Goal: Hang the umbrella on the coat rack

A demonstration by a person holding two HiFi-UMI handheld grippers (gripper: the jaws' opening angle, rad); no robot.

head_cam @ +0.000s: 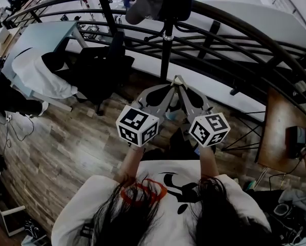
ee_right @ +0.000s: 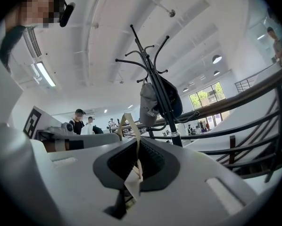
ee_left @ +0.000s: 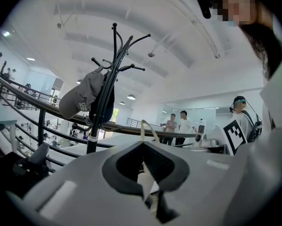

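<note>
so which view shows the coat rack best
The left gripper view: the coat rack stands clear against the ceiling, with hooks and grey cap. The right gripper view shows nearly as much. The head view catches only its pole and cap.

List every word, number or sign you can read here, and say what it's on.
Grey cap: white lettering on its side, too blurred to read.
Marker cubes: black-and-white square codes, no words.
Beige strap: no print visible.
</note>
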